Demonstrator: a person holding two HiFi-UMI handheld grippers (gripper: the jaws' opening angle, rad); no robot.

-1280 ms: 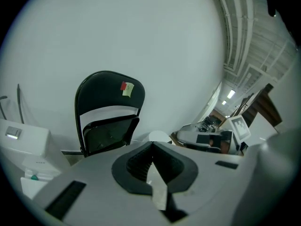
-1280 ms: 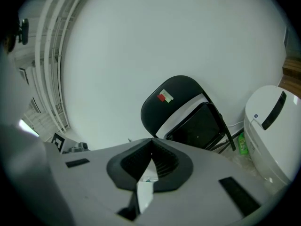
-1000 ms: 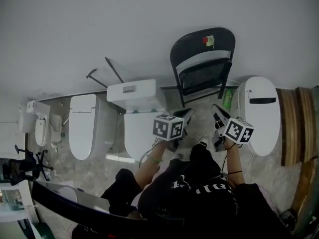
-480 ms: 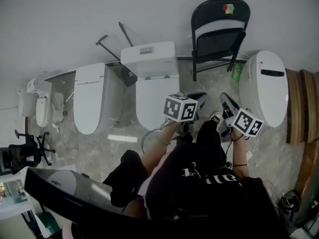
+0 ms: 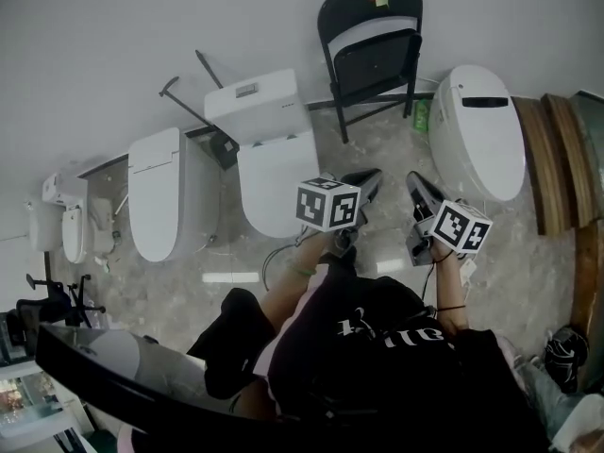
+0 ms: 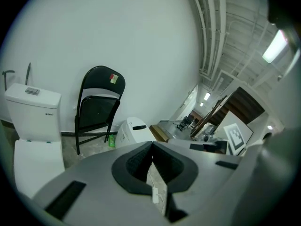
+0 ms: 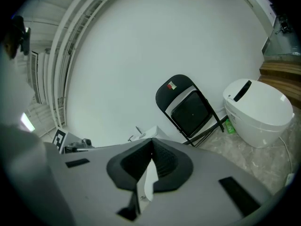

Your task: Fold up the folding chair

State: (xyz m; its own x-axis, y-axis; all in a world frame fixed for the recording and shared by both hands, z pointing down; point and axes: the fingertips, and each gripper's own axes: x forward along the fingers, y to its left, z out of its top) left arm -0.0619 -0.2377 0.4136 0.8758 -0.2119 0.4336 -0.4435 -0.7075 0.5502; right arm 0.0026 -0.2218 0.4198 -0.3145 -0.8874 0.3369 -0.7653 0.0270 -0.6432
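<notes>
Head view steeply down from above; both gripper views forward, folding chair (image 5: 374,59) common to all.

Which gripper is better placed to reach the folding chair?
Left, marginally. The left gripper lines up with the middle of the folding chair; the right gripper sits below its right edge. Both are shut, empty and well short of it.

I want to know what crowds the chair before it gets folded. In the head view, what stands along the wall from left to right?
small white fixture → low white toilet → toilet with a tank → black folding chair → green bottle → rounded white toilet → wooden boards
</notes>
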